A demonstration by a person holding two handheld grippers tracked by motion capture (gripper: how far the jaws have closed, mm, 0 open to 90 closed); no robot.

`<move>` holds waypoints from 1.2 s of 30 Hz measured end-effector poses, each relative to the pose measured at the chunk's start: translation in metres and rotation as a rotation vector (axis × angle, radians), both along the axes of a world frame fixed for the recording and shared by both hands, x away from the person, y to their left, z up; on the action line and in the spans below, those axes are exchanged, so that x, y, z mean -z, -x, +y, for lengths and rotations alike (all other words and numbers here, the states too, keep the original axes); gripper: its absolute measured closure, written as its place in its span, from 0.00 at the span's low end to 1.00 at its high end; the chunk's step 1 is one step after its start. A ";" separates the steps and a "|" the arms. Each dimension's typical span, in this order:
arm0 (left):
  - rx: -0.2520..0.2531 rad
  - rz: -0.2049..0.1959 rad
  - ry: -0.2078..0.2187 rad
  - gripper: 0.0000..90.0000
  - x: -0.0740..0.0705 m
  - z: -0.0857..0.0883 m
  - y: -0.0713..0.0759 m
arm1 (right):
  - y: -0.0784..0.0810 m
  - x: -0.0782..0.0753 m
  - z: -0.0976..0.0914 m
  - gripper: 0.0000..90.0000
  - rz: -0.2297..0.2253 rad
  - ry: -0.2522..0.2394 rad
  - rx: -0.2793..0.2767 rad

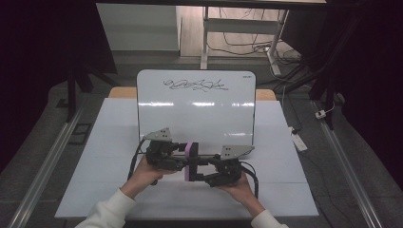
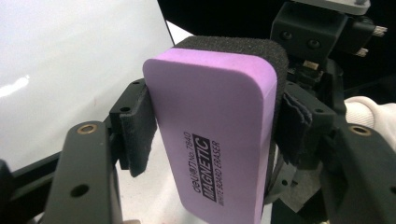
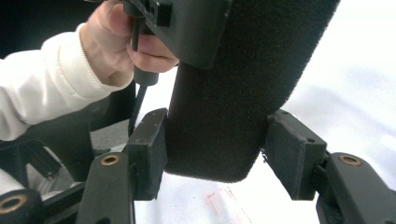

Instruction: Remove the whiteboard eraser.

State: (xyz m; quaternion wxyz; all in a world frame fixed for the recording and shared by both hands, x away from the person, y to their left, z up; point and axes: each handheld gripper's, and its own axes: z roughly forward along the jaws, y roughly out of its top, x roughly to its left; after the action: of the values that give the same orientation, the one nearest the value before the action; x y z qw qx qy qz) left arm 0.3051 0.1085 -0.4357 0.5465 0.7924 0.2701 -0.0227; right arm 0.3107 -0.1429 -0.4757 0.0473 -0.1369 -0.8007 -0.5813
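Observation:
A purple whiteboard eraser (image 1: 191,161) with a black felt face hangs upright between the two grippers, just above the white table (image 1: 119,142). My left gripper (image 1: 183,159) comes at it from the left. In the left gripper view its pads (image 2: 135,130) press both long sides of the eraser (image 2: 219,135), so the left gripper (image 2: 217,128) is shut on it. My right gripper (image 1: 202,171) meets it from the right. In the right gripper view the right gripper (image 3: 220,151) has a pad flush against each side of the eraser's (image 3: 224,93) lower felt end.
A white board (image 1: 196,109) lies flat beyond the grippers, with a black scribble (image 1: 195,85) near its far edge. The person's other hand (image 3: 116,51) and white sleeve are close by. A faint red mark (image 3: 219,200) is on the table below the eraser.

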 end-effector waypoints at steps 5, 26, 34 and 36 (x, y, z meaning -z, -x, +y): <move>0.028 0.009 0.001 0.37 0.000 0.002 -0.001 | -0.002 0.000 -0.002 0.47 0.023 -0.016 -0.020; -0.030 -0.068 -0.037 0.44 -0.004 -0.001 0.007 | -0.002 0.001 -0.004 0.35 0.043 -0.039 0.022; -0.123 -0.086 -0.051 0.44 -0.009 0.009 0.006 | -0.001 -0.003 -0.016 0.30 0.016 -0.055 0.132; -0.146 -0.089 -0.057 0.44 -0.011 0.011 0.006 | -0.001 -0.002 -0.022 0.30 0.016 -0.052 0.165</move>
State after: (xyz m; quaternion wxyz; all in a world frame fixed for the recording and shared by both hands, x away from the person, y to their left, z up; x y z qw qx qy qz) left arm 0.2990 0.1197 -0.4250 0.5353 0.7861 0.3031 0.0603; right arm 0.3113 -0.1649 -0.4736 0.0092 -0.2059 -0.7710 -0.6026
